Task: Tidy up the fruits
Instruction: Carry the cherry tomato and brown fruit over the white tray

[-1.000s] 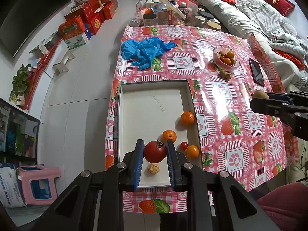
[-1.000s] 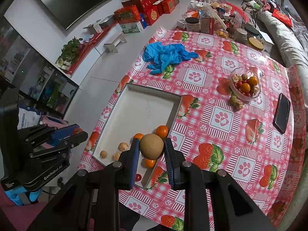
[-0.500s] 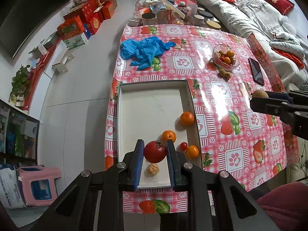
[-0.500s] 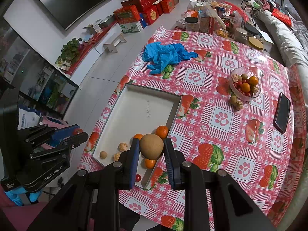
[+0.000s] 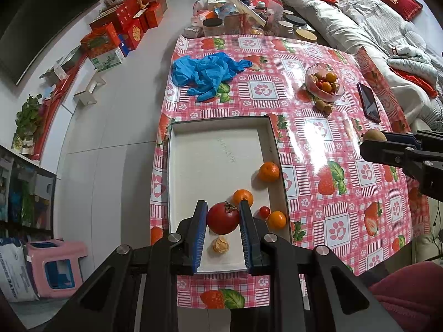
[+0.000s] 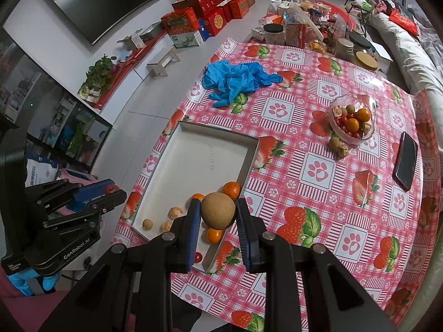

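The counter (image 5: 313, 144) wears a pink-and-white check with strawberries and paw prints; the tray (image 5: 193, 144) is white; tangerines (image 5: 269, 171) orange; the tomato (image 5: 223, 218) deep red; the round fruit (image 6: 218, 210) tan; gloves (image 5: 205, 70) bright blue.

The tabletop (image 5: 318, 127) wears glossy plastic cloth (glare streaks it). The tray (image 5: 216, 149) looks matt white. Blue gloves (image 5: 205, 69) seem thin rubbery film. The bowl (image 6: 350, 105) is clear and shiny.
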